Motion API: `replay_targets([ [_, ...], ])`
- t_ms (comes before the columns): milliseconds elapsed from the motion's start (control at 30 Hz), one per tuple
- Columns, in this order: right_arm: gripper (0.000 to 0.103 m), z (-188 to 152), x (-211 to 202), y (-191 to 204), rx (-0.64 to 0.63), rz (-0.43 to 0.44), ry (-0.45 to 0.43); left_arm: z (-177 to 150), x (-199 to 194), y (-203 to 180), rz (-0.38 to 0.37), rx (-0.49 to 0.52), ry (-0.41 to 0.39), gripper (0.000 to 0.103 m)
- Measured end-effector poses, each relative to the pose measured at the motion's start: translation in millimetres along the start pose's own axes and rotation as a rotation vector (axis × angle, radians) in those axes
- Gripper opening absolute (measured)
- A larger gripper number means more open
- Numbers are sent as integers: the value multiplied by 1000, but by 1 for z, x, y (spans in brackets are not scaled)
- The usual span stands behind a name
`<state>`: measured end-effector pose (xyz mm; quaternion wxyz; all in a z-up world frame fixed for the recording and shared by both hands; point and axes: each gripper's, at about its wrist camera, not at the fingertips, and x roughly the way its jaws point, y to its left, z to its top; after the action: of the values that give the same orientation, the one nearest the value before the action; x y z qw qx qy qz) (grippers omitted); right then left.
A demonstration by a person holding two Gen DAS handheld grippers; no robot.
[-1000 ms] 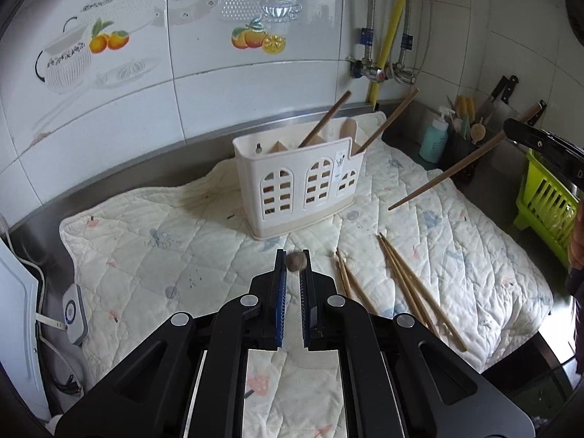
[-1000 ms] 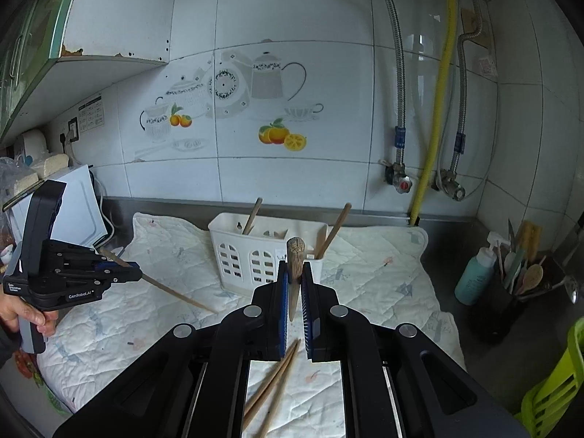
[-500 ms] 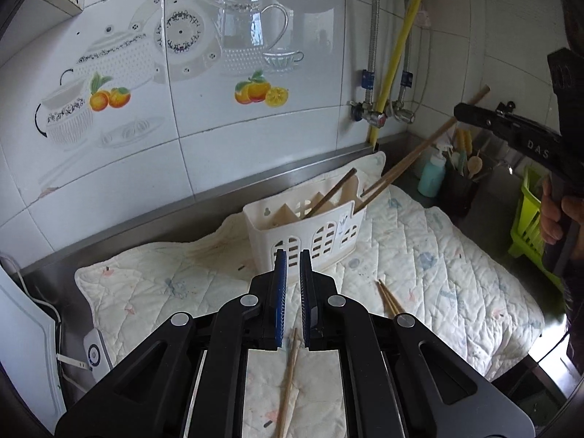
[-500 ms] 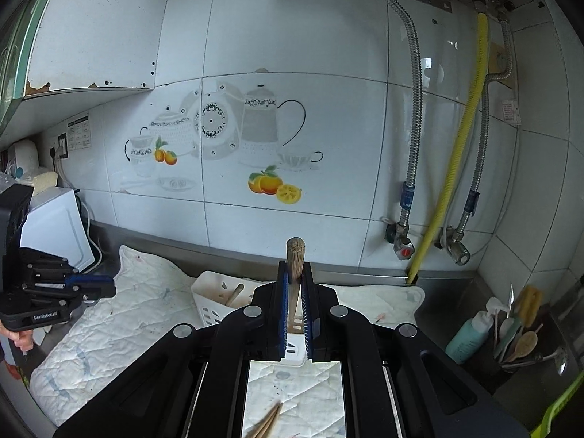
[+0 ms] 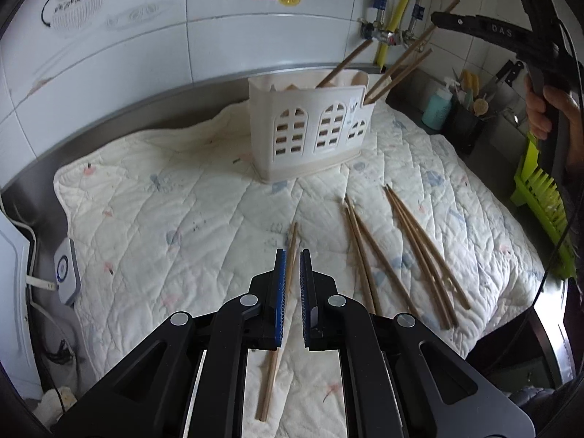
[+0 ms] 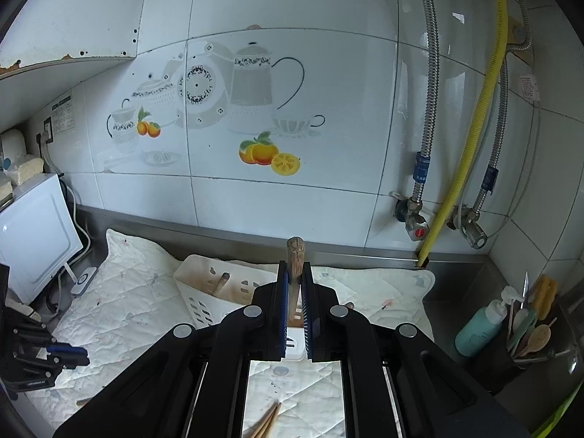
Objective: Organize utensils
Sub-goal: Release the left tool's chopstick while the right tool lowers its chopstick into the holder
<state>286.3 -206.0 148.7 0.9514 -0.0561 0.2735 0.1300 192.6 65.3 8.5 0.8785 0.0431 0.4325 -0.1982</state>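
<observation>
A white slotted utensil holder (image 5: 310,135) stands on a quilted mat (image 5: 164,219), with chopsticks leaning out of it. My right gripper (image 5: 440,20) is shut on one wooden chopstick (image 5: 412,43) that slants down into the holder's right end. In the right wrist view that chopstick (image 6: 295,259) stands upright between the pads of the right gripper (image 6: 294,270), above the holder (image 6: 204,284). My left gripper (image 5: 290,255) hangs low over the mat with its jaws nearly together. A single chopstick (image 5: 272,376) lies on the mat beneath it, showing through the slit. Several loose chopsticks (image 5: 419,252) lie to the right.
A teal bottle (image 5: 436,107) and a dark cup of spoons (image 5: 471,127) stand at the back right, with a green dish rack (image 5: 540,197) beside the mat. A person's hand (image 5: 547,109) grips the right tool. A white appliance (image 6: 33,233) stands left; pipes (image 6: 471,138) run down the wall.
The left gripper held a chopstick a second ago; that chopstick now lies on the mat and the gripper has dropped low over it. The right gripper carried its chopstick across to the holder.
</observation>
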Motion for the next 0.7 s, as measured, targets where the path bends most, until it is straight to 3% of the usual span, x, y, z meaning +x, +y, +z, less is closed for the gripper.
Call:
replay_targets([
  [333, 7, -7, 15, 0, 2, -7, 28, -79, 44, -1, -32, -19, 172, 8],
  [600, 7, -2, 6, -1, -8, -12, 2, -95, 38, 9, 3, -47, 144, 10],
  [700, 7, 0, 3, 0, -9, -12, -4, -96, 35, 11, 42, -35, 126, 19],
])
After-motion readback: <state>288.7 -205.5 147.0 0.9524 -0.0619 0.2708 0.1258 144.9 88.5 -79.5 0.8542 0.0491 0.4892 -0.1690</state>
